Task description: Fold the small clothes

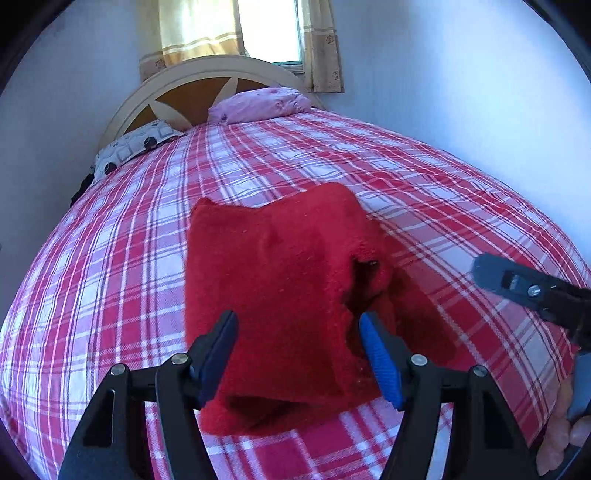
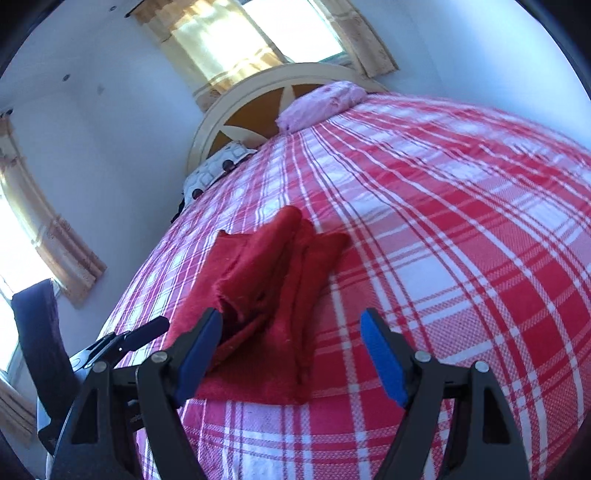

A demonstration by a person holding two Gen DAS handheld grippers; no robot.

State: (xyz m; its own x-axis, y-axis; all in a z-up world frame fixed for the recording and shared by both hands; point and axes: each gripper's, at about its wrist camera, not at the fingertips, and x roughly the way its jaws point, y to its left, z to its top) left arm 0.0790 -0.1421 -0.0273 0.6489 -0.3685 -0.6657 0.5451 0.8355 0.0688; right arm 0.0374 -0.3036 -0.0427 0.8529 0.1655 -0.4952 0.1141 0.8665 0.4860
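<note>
My left gripper [image 1: 298, 354] has jaws apart w/ the red cloth [image 1: 280, 295] lying folded btwn them on the plaid bedspread [image 1: 424, 192]; pads don't press it as far as I can tell. From my right wrist cam the same cloth [image 2: 266, 295] sits left of centre on the spread, layers stacked, edges fanned toward the headboard [image 2: 236, 110]. My right gripper [image 2: 291, 354] is spread wide, nothing in it; its left pad is just beside the cloth's near edge, touching or not I can't say. Right gripper also shows at the right edge of the left cam [image 1: 517, 284], well clear of the cloth. Pink pillow [image 1: 258, 103] and patterned pillow [image 1: 133, 147] lie up by the headboard, curtained window [image 1: 266, 29] behind.
</note>
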